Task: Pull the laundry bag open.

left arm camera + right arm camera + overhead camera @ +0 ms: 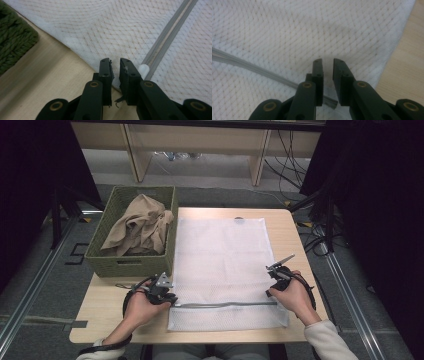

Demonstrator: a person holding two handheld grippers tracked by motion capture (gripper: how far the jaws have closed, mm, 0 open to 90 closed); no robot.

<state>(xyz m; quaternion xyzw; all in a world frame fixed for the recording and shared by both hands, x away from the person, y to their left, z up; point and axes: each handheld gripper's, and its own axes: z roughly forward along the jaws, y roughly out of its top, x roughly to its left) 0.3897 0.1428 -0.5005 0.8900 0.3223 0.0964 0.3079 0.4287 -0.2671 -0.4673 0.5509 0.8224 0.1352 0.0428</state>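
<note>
A white mesh laundry bag (222, 265) lies flat on the wooden table (295, 235), its grey zipper (225, 304) running across near the person's edge. The left gripper (115, 65) sits at the zipper's left end and the right gripper (327, 65) at its right end, each with jaws slightly parted, clamping nothing. The green basket (107, 265) (holding a crumpled tan cloth (140, 222)) stands just left of the bag.

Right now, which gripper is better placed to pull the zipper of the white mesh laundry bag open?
Probably the left gripper: its tips sit right beside the white zipper pull at that end of the grey zipper. The right gripper sits at the far end.
</note>
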